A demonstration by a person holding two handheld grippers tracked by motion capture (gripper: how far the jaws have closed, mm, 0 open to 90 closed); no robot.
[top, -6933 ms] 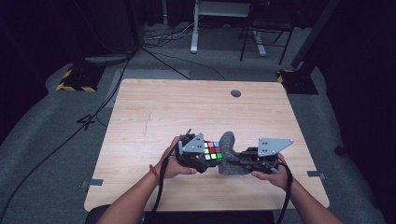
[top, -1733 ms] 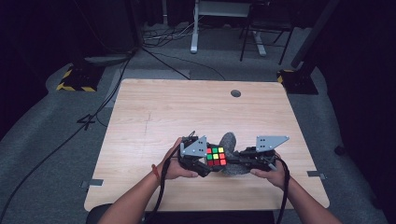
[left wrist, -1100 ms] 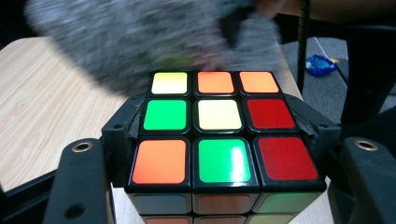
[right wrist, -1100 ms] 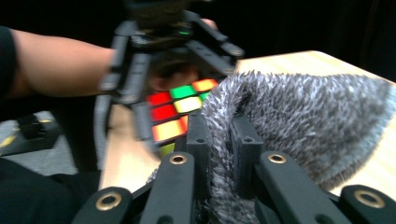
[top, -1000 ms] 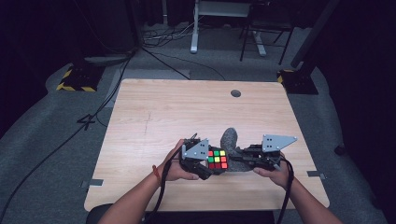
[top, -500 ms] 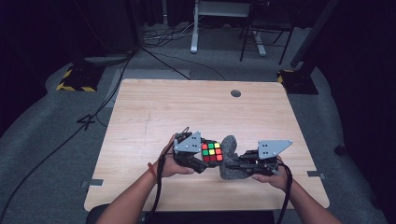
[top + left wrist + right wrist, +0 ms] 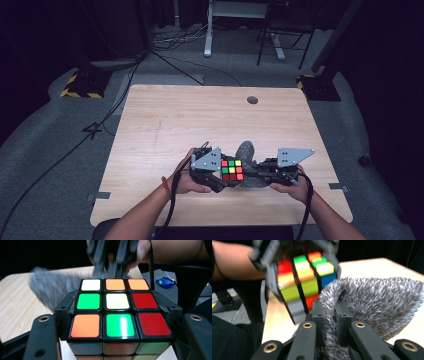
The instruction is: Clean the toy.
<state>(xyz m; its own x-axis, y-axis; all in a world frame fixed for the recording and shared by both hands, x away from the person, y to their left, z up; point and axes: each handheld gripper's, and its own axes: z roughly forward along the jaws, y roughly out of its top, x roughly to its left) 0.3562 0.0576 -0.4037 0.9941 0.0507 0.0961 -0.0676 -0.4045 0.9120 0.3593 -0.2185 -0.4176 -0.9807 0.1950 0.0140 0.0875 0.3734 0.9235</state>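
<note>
Right gripper [image 7: 329,315] pinches a fold of grey shaggy cloth [image 7: 374,302]; just beyond its jaws, up-left, sits the blurred puzzle cube [image 7: 304,277].

In the right gripper view the cube [image 7: 304,282] is motion-blurred, its lower layers hidden behind the grey cloth [image 7: 374,305].

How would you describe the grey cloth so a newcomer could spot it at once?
Start at the wooden table and go to its near edge, where two hands meet. The right gripper is shut on the grey cloth, pressed against the colour cube clamped in the left gripper. It is the fuzzy, shaggy, floppy item; the cube is hard, glossy and multicoloured.
</note>
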